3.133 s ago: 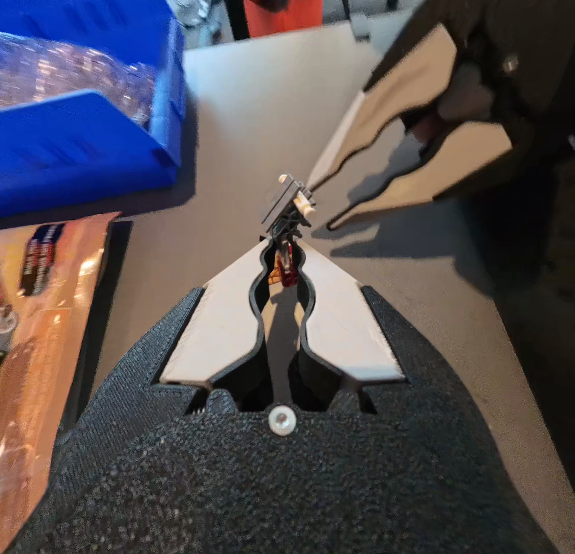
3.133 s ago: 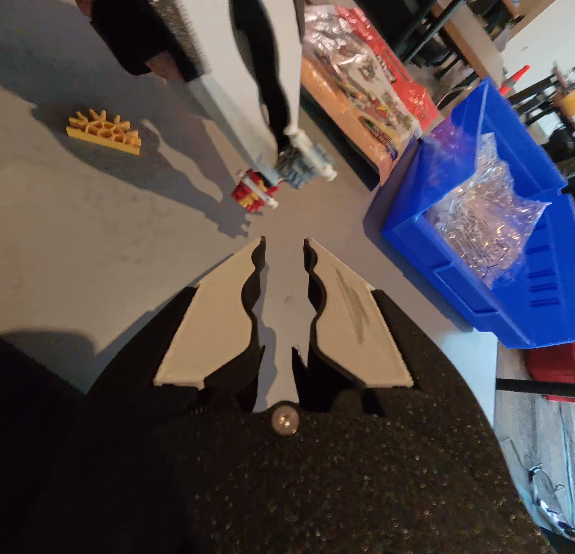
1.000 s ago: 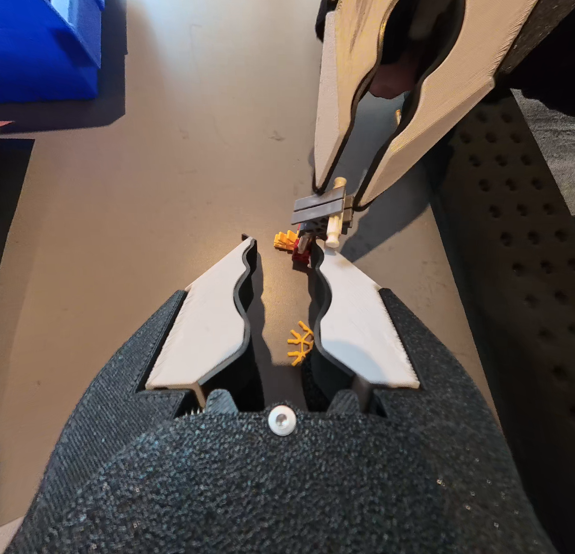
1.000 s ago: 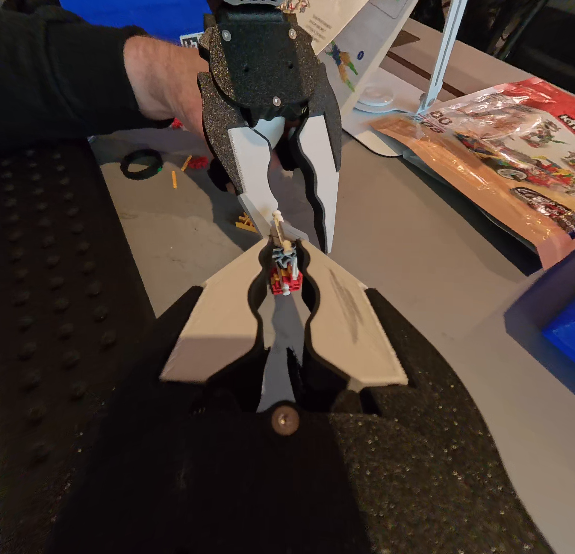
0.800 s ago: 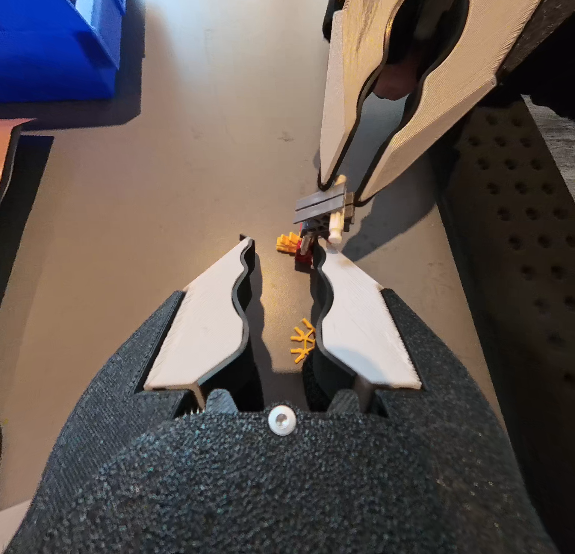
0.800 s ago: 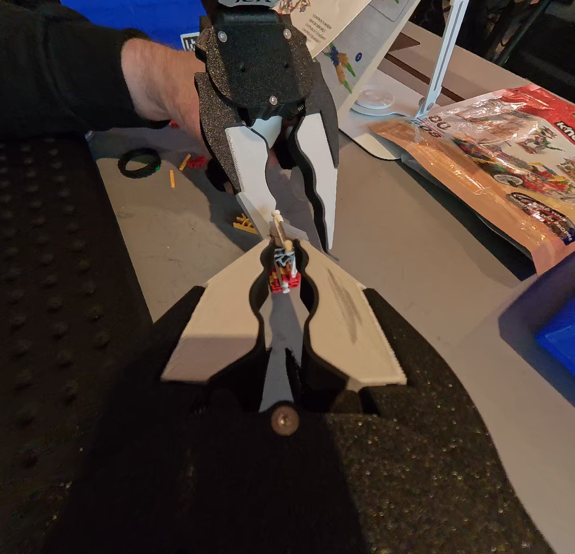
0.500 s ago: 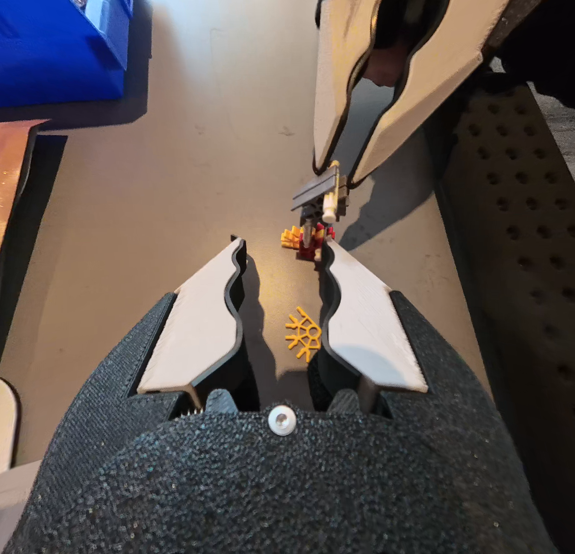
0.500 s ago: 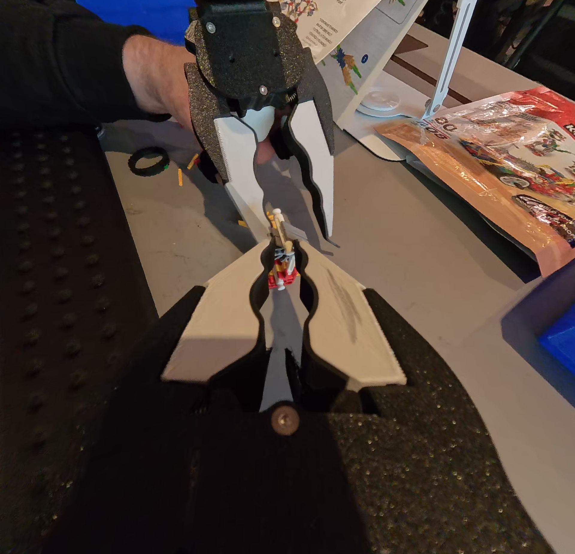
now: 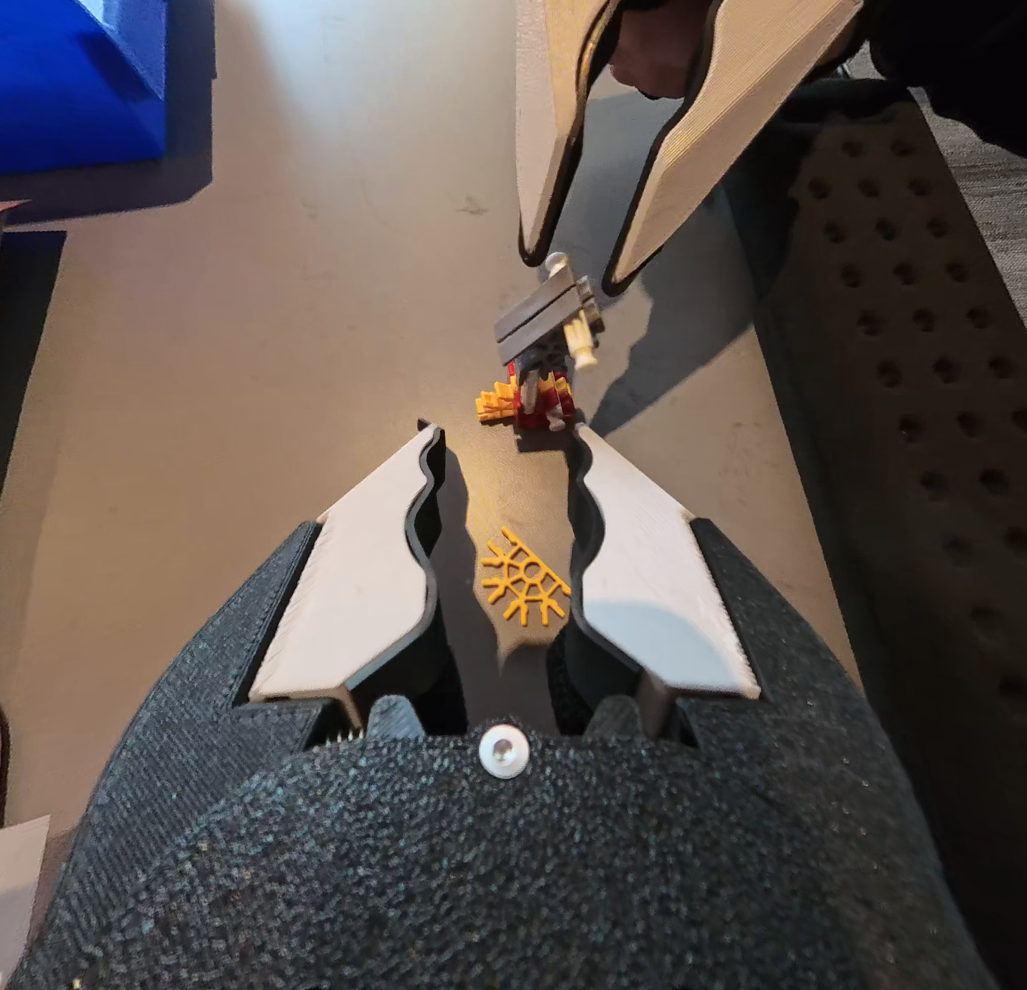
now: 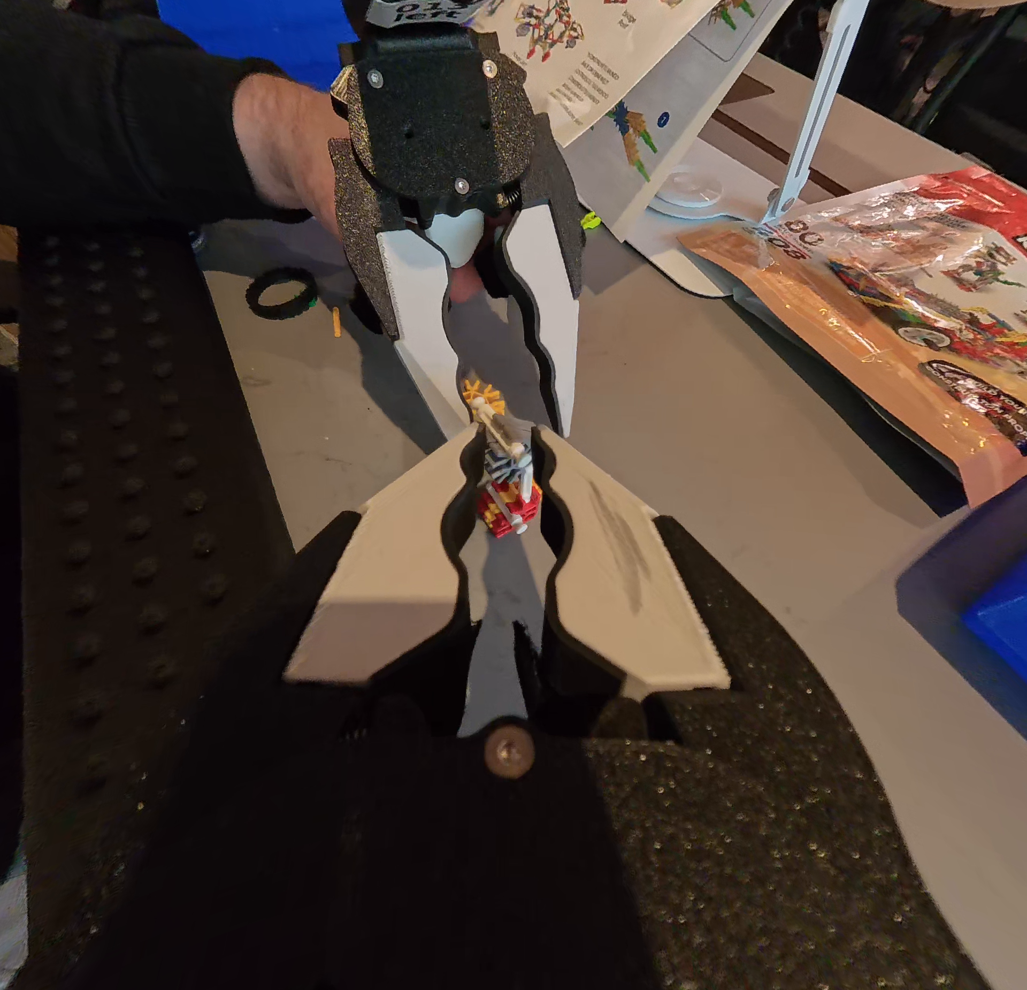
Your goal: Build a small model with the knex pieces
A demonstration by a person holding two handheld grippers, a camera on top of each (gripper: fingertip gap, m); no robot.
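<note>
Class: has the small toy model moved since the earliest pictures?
Yes: the toy model came down from the left tool onto the table, beside the yellow piece.

Small grey/red/yellow toy assy (image 9: 542,360) upright on table, w/ white rod.

I see my white-fingered, speckled black left claw (image 9: 503,435) over a yellow fan-shaped plastic connector (image 9: 525,585) on the plain grey counter (image 9: 278,352); a grey, red and yellow small rod-and-connector assembly (image 9: 542,352) beyond; a solid blue plastic bin (image 9: 83,62) far left.
</note>
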